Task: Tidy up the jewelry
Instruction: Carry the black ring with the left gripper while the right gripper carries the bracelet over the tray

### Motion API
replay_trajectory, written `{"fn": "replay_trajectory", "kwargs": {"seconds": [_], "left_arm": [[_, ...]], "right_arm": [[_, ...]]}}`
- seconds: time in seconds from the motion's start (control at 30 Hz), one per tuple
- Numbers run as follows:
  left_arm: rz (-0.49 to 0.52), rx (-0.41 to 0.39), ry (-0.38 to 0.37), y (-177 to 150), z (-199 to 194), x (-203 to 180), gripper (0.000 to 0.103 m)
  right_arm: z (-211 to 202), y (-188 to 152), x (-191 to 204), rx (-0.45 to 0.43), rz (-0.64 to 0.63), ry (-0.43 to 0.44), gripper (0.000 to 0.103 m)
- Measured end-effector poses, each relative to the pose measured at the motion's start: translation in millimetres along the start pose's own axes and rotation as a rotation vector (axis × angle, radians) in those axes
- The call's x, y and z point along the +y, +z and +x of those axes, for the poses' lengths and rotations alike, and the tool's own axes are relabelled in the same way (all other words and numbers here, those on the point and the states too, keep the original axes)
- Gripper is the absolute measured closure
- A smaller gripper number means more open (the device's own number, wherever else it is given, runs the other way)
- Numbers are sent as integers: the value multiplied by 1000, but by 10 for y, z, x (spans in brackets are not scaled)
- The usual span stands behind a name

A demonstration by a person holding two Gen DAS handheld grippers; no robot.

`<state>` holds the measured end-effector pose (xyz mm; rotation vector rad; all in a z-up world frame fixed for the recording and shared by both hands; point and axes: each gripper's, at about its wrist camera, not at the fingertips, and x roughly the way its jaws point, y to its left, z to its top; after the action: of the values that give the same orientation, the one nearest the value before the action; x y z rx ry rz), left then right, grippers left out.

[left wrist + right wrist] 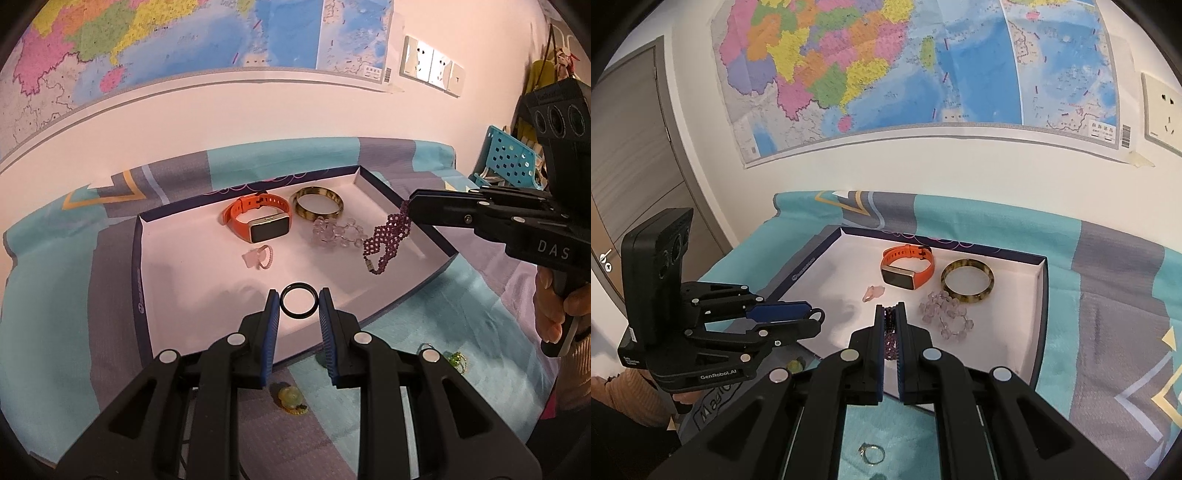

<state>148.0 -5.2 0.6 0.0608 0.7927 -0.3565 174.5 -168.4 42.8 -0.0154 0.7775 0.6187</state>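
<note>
A shallow white box (177, 266) with dark blue walls holds an orange smartwatch (258, 221), a tortoiseshell bangle (318, 204), a clear bead bracelet (338, 234) and a small pink ring (258, 256). My left gripper (298, 301) is shut on a black ring (298, 303), held over the box's near part. My right gripper (891, 314) is shut on a purple beaded bracelet (388, 236), which hangs over the box's right side; in the right wrist view the beads (890, 332) show between the fingers.
The box (1039, 314) lies on a teal and grey cloth (55, 295). On the cloth near me lie a yellow-green pendant (291, 397), a green bead piece (456, 360) and a silver ring (873, 453). A blue perforated basket (509, 158) stands at the right. A wall map hangs behind.
</note>
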Motion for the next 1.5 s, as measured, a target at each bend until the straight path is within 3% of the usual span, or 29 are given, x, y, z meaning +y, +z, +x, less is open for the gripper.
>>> {"fn": "replay_trajectory", "kwargs": {"seconds": [1.5], "left_arm": [[-36,89,60,187,459,172,81]], "right_arm": [[480,112,-181,62,37,21,99]]}}
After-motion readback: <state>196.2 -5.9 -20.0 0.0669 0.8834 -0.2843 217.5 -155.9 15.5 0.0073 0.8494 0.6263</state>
